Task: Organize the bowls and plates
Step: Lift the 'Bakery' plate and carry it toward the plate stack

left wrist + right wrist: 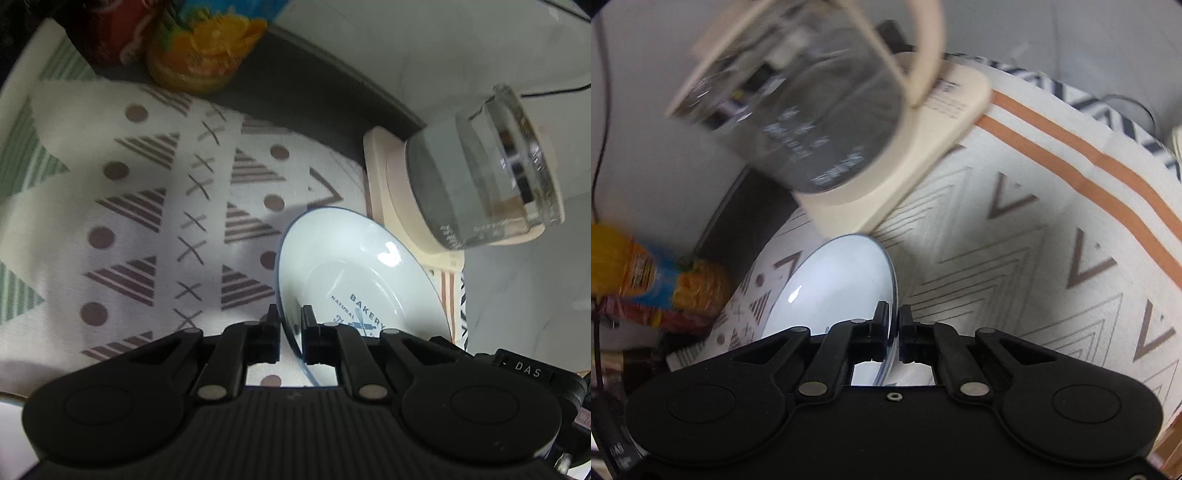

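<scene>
Left wrist view: left gripper point(290, 325) clamped on rim of white plate point(354, 266), plate tilted over patterned tablecloth point(147, 184). Right gripper point(894, 325) pinching opposite rim, so looks like mid-lift, both hands on one plate. Next bit probably needs both moving together, steady, clear of glass kettle point(487, 173) on its base at far right. Juice bottle point(203, 48) far left, by dark table edge, pale wall behind

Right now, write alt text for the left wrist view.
The left gripper is shut on the rim of a white plate printed BAKERY, above a patterned tablecloth. A glass kettle sits on a cream base behind.
</scene>
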The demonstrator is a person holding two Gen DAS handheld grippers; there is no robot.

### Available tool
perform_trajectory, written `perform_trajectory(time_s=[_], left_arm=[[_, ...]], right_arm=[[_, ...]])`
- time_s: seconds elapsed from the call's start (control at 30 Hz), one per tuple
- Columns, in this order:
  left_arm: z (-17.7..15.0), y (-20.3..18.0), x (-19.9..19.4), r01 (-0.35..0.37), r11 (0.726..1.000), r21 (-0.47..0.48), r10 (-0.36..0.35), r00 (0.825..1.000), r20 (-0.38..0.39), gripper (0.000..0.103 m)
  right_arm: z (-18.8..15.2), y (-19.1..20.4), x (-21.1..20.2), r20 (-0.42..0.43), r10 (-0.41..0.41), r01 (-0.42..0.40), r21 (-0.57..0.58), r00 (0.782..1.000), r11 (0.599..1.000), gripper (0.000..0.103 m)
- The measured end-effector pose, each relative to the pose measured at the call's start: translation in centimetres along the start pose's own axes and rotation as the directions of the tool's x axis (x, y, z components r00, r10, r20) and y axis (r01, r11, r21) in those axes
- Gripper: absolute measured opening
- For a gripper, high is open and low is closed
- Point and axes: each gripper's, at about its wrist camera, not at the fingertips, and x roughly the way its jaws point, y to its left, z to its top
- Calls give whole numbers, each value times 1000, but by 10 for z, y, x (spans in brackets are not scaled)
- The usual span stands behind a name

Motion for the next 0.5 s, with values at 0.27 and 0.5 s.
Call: perform_trajectory(time_s=[0.27, 0.5], left_arm=[[-1, 10, -33, 12, 999, -29, -10, 998, 60, 8], [-4, 25, -68, 26, 998, -65, -19, 994, 112, 9]], right_arm=[[-7, 24, -11, 27, 41, -40, -54, 999, 998, 5], [-18, 48, -24, 17, 77, -73, -137, 997, 988, 5]])
